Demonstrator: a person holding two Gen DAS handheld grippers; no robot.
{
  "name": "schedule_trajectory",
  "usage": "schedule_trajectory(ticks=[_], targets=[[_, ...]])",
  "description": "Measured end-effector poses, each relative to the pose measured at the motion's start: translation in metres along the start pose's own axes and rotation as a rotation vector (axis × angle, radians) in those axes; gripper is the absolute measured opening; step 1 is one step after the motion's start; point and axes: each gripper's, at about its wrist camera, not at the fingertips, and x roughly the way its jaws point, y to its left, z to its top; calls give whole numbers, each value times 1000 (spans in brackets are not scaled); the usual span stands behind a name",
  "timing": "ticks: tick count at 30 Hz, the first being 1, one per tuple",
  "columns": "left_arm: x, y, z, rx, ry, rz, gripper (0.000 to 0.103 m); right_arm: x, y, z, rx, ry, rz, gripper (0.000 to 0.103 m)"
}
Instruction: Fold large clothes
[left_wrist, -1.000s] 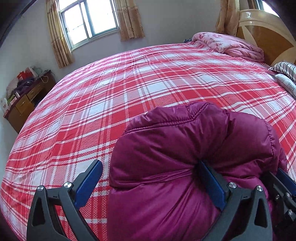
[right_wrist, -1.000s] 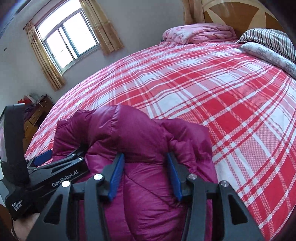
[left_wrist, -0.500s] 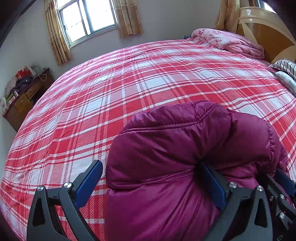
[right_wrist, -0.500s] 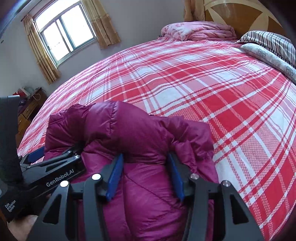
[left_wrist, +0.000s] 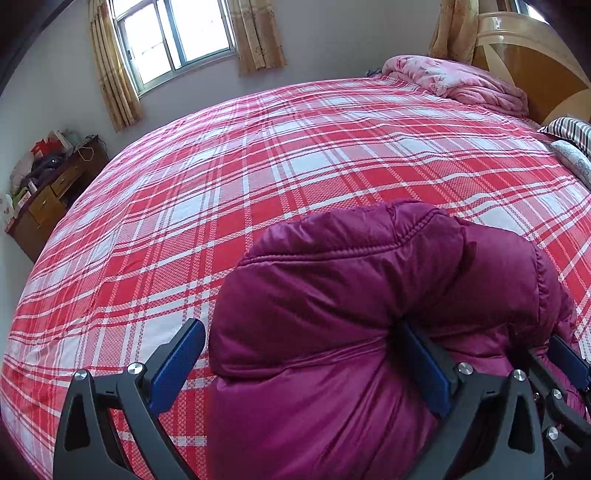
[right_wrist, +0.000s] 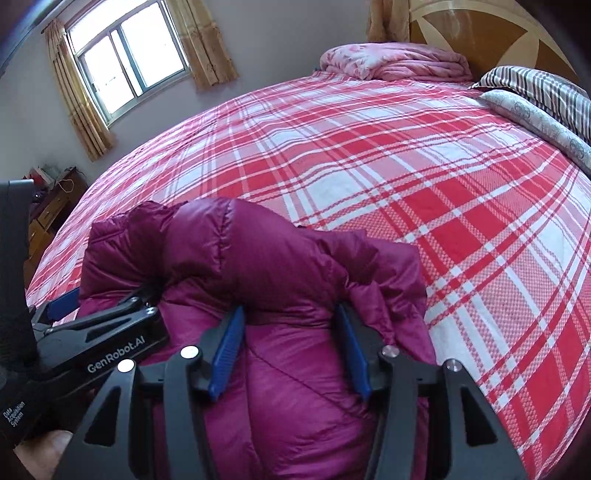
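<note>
A puffy magenta down jacket (left_wrist: 351, 332) lies bunched at the near edge of the red plaid bed (left_wrist: 258, 166); it also shows in the right wrist view (right_wrist: 258, 295). My left gripper (left_wrist: 303, 362) is wide open; its right finger presses into the jacket's fold and its left finger stands free over the bedsheet. My right gripper (right_wrist: 288, 347) has its blue fingers (right_wrist: 225, 350) closed partway on a thick fold of the jacket. The left gripper (right_wrist: 92, 332) shows at the left of the right wrist view, beside the jacket.
A pink quilt (left_wrist: 454, 77) lies at the far end by the wooden headboard (right_wrist: 480, 33). Striped and patterned pillows (right_wrist: 535, 96) lie at the far right. A wooden dresser (left_wrist: 48, 199) with clutter stands left of the bed under the window (left_wrist: 173, 37).
Both grippers and the jacket have shifted slightly toward the near edge of the bed; more of the bedsheet shows beyond the jacket. The grips look the same.
</note>
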Motion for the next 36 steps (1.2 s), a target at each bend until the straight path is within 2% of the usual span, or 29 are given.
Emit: schedule_trajectory(ticks=[14, 16, 19, 20, 21, 23, 25, 28, 30, 32, 34, 36], targets=[[1, -1, 0, 8, -3, 11, 102, 0, -1, 0, -1, 1, -2, 55], [-2, 3, 1, 6, 3, -19, 102, -1, -4, 2, 8, 6, 28, 56], [-19, 26, -2, -24, 5, -125, 102, -22, -10, 0, 4, 0, 104, 67], [-29, 35, -5, -42, -10, -147, 102, -34, -14, -2, 9, -22, 118, 77], [-39, 45, -9, -57, -32, -168, 102, -48, -19, -5, 26, -55, 128, 91], [-56, 67, -21, -78, -62, -211, 102, -72, -32, -13, 53, -118, 134, 100], [-66, 86, -36, -110, -76, -252, 102, -82, -44, -21, 68, -124, 137, 100], [-60, 98, -56, -155, -23, -353, 102, -72, -58, -28, 129, -51, 187, 99], [-52, 96, -67, -179, 7, -409, 102, -63, -60, -32, 141, -9, 218, 87], [-50, 93, -73, -199, -3, -435, 102, -57, -60, -36, 152, 5, 244, 85], [-47, 88, -74, -207, 4, -469, 102, -50, -60, -39, 170, 26, 280, 79], [-47, 83, -73, -197, 13, -488, 102, -45, -60, -42, 189, 55, 332, 63]])
